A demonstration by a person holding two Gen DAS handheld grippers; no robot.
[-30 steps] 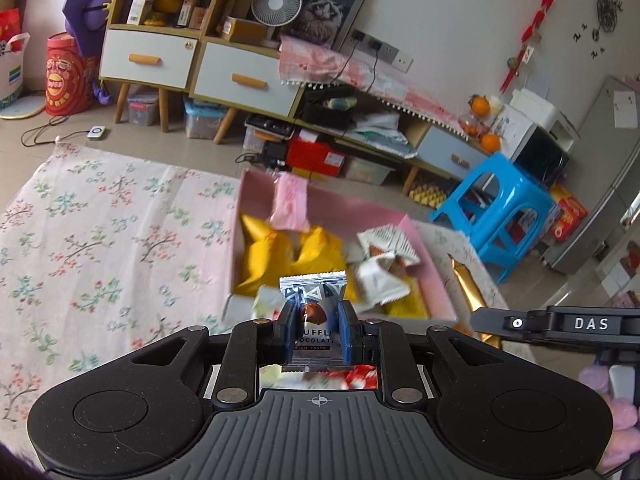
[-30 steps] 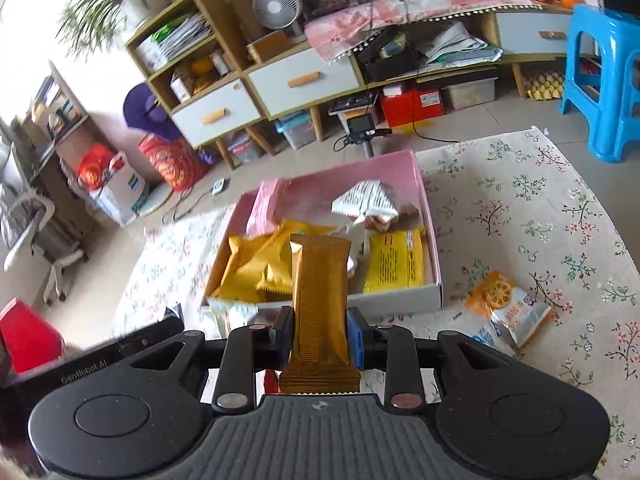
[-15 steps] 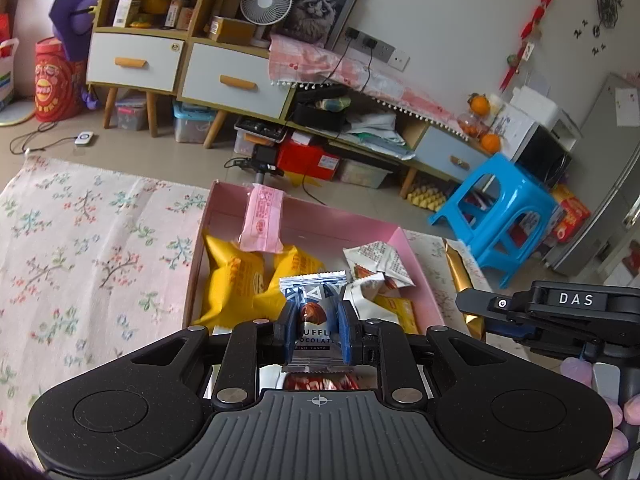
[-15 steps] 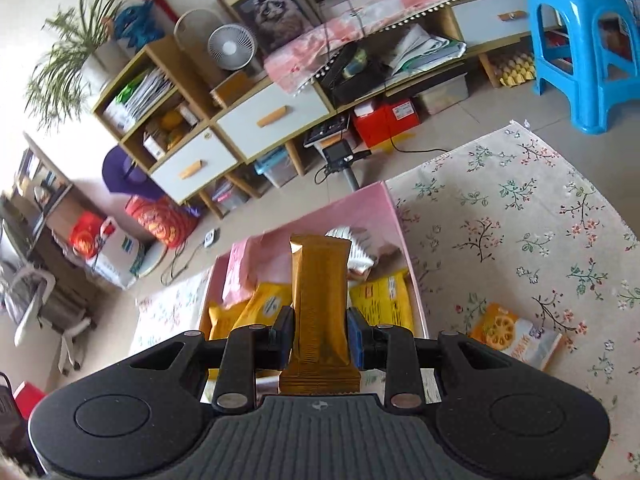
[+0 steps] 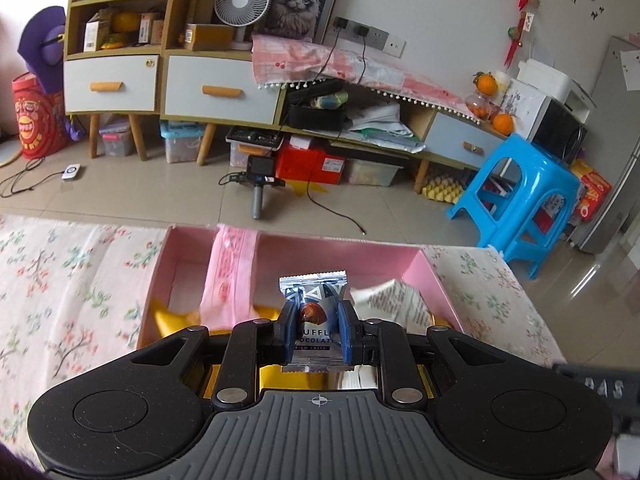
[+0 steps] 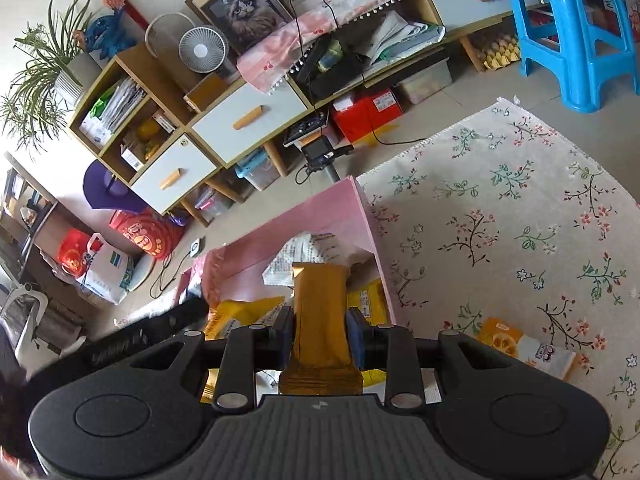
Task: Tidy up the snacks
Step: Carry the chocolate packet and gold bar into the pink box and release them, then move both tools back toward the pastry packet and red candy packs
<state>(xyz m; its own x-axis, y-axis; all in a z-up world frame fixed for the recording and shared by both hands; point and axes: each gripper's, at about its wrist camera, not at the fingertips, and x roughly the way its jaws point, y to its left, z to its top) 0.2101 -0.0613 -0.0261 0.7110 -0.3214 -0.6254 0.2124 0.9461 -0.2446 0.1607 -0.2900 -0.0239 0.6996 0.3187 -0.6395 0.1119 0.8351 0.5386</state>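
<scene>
My left gripper (image 5: pixel 316 312) is shut on a silver-blue truffle chocolate packet (image 5: pixel 314 292) and holds it over the near side of the pink box (image 5: pixel 340 250). My right gripper (image 6: pixel 320 318) is shut on a long gold snack bar (image 6: pixel 320 300) over the right part of the same pink box (image 6: pixel 320 212). Inside the box lie yellow packets (image 6: pixel 240 312), a pink packet (image 5: pixel 228 276) leaning on the far wall and a white printed wrapper (image 5: pixel 394 300). The right gripper's body (image 5: pixel 596 384) shows at the lower right edge of the left view.
The box sits on a floral cloth (image 6: pixel 500 220). An orange-and-white snack packet (image 6: pixel 520 344) lies on the cloth right of the box. Beyond are a blue stool (image 5: pixel 520 200), a low cabinet with drawers (image 5: pixel 200 84) and a camera on a stand (image 5: pixel 260 180).
Both grippers have moved forward over the pink box, each keeping hold of its snack. The box now lies closer beneath them and the views tilt up toward the room.
</scene>
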